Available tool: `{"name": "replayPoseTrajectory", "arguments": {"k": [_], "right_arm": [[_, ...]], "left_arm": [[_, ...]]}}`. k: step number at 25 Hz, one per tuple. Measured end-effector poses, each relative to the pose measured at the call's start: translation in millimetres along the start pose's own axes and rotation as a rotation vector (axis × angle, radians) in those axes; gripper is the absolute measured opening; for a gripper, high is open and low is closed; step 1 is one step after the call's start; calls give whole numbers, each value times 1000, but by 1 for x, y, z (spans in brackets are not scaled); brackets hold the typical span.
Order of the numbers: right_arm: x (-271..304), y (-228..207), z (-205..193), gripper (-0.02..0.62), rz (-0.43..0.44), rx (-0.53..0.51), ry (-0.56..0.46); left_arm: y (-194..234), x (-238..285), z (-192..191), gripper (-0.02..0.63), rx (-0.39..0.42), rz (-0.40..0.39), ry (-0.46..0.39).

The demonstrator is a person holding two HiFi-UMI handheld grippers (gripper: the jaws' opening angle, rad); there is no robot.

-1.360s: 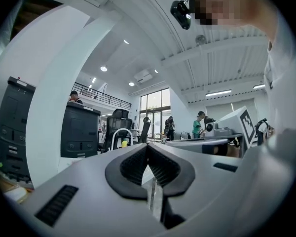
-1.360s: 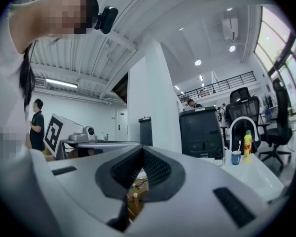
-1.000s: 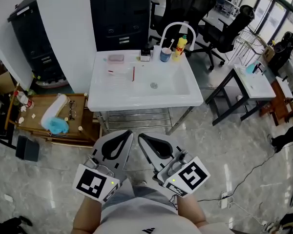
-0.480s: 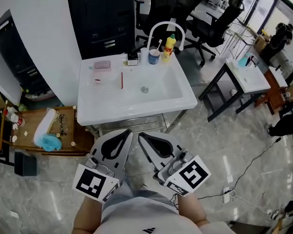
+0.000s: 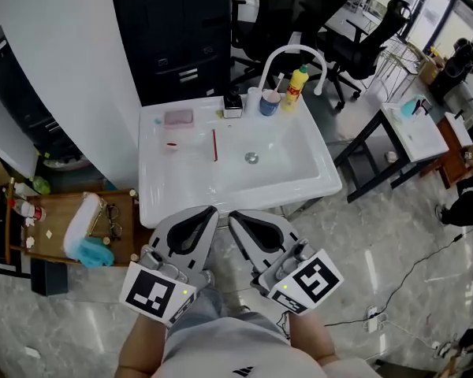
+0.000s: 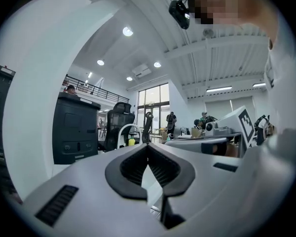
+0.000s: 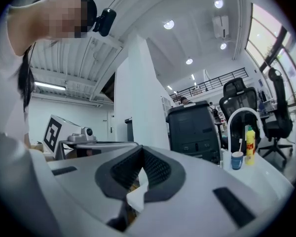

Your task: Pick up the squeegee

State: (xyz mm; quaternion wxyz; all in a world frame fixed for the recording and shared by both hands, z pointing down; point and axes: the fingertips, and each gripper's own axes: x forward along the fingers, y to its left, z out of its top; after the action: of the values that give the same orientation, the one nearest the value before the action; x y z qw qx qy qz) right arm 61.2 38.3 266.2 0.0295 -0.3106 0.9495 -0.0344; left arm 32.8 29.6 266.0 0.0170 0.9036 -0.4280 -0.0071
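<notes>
- Sink [image 5: 299,181] sits nearer vs 1 s ago; its front rim is now just ahead of both jaw tips.
- Left gripper [image 5: 209,213] & right gripper [image 5: 233,217]: side by side, jaws pressed together, nothing btwn them.
- Prob. the squeegee [image 5: 214,144]: thin red stick lying flat on the sink's ledge, straight ahead of the jaws, well apart; too small to be sure.
- Handling est.: light, stiff, maybe slick if wet; pinch mid-handle across the narrow width.

We hold the left claw [image 5: 207,215] and right claw [image 5: 236,219] pressed shut, side by side, just on the near side of the white sink [image 5: 244,192]. On the sink's left deck: thin red tool [image 5: 214,144], pink box [image 5: 178,117]. At its back rim: blue cup [image 5: 269,101], yellow bottle [image 5: 297,87].
</notes>
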Motion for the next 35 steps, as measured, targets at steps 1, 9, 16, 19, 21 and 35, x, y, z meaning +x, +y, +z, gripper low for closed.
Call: {"name": "replayPoseTrajectory", "arguments": {"k": [1,9,16,19,21,35], "right_arm": [[11,-1,-1,8,5,3,1],[72,-15,-4,9,1,13,28],[91,-21,-8,9,-38,14,46],[94,-23,-11,8,-50,11,63],[96,-27,-9,9,-57,4,63],[143,-53,-3,9,66,7,57]], "left_arm": [[11,1,0,12,-4,5,3],[72,10,-2,12,-24,-7,10],[96,12,-9,12,-53,-23,-2],[102,15,-12,12,-85,-28,-5],[105,20,-10,12,-89,-31,-13],[147,32,-3,12,-56,103,-18]]}}
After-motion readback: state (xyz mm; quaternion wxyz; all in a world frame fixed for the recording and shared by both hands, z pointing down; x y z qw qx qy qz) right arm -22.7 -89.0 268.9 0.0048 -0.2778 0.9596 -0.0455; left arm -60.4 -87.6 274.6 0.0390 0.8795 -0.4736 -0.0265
